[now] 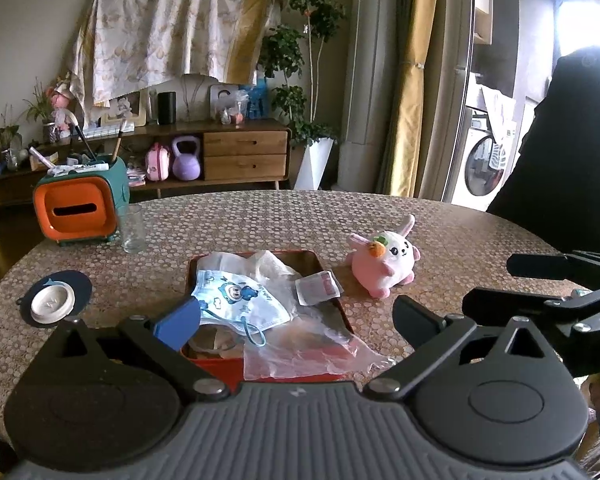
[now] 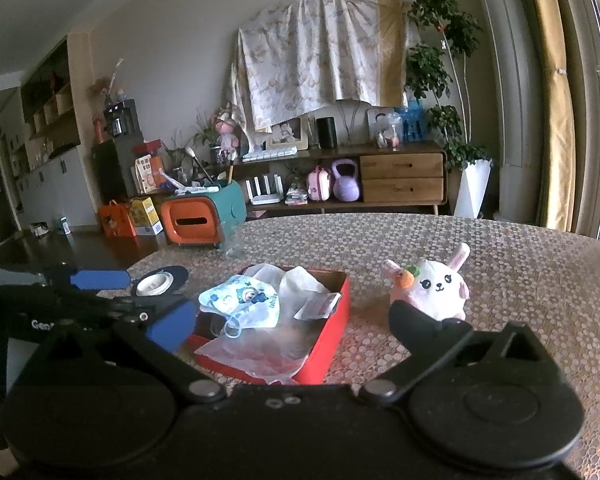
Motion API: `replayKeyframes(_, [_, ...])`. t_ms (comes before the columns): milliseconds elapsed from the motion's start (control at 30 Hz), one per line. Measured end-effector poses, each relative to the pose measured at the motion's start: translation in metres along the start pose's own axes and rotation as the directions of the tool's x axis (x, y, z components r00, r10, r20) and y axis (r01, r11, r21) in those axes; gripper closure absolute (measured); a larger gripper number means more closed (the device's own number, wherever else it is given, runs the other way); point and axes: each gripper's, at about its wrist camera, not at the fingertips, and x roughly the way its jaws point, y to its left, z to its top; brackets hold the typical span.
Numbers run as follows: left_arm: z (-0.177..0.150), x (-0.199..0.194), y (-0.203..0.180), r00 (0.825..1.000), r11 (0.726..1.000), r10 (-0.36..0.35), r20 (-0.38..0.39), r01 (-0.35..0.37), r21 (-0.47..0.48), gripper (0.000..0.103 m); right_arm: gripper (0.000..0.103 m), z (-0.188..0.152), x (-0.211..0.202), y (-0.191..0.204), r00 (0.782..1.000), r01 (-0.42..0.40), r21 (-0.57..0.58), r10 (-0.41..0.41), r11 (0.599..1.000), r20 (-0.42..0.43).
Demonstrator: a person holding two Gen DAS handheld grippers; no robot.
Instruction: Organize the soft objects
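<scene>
A red tray (image 1: 327, 259) sits mid-table and holds a white and blue child's face mask (image 1: 236, 300), crumpled white tissue (image 1: 270, 266), a small sealed packet (image 1: 318, 286) and a clear plastic bag (image 1: 300, 354) that spills over its near edge. A pink and white plush bunny (image 1: 384, 262) stands on the table to the tray's right. My left gripper (image 1: 296, 320) is open, its jaws spanning the tray's near end with nothing between the pads. My right gripper (image 2: 292, 324) is also open and empty, between the tray (image 2: 328, 344) and the bunny (image 2: 436, 284). The mask (image 2: 244, 300) droops over the tray's left rim.
An orange and teal tissue box (image 1: 76, 208), a clear glass (image 1: 133, 230) and a dark coaster with a white dish (image 1: 54, 300) stand at the table's left. The right gripper (image 1: 490, 285) reaches in from the right. A person in dark clothes (image 1: 572, 140) is at the far right.
</scene>
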Motion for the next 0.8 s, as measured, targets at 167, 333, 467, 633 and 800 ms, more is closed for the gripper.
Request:
replayKeyframes(167, [-0.0003, 0.0015, -0.0005, 1.000, 1.000, -0.001, -0.008, 0.001, -0.003, 0.000, 0.000, 0.0000, 0.0006, -0.0004, 1.000, 0.003, 0.006, -0.003, 1.000, 0.003])
replayKeyframes(333, [0.0002, 0.0004, -0.0002, 1.000, 1.000, -0.002, 0.000, 0.002, -0.011, 0.000, 0.000, -0.0003, 0.0001, -0.0022, 1.000, 0.014, 0.014, -0.014, 1.000, 0.007])
replayKeyframes(467, [0.0003, -0.0036, -0.0023, 1.000, 1.000, 0.001, 0.018, -0.001, -0.002, 0.000, 0.000, -0.0003, 0.0001, -0.0037, 1.000, 0.015, 0.018, -0.015, 1.000, 0.004])
replayKeyframes(633, [0.0012, -0.0079, -0.0049, 0.999, 1.000, -0.001, 0.032, 0.001, 0.001, 0.000, 0.000, -0.0006, 0.0018, -0.0057, 1.000, 0.021, 0.018, -0.021, 1.000, 0.001])
replayKeyframes(800, [0.0013, -0.0078, -0.0050, 1.000, 1.000, 0.000, 0.020, 0.000, -0.002, 0.000, 0.000, -0.0012, 0.0015, -0.0073, 1.000, 0.030, 0.019, -0.030, 0.999, 0.003])
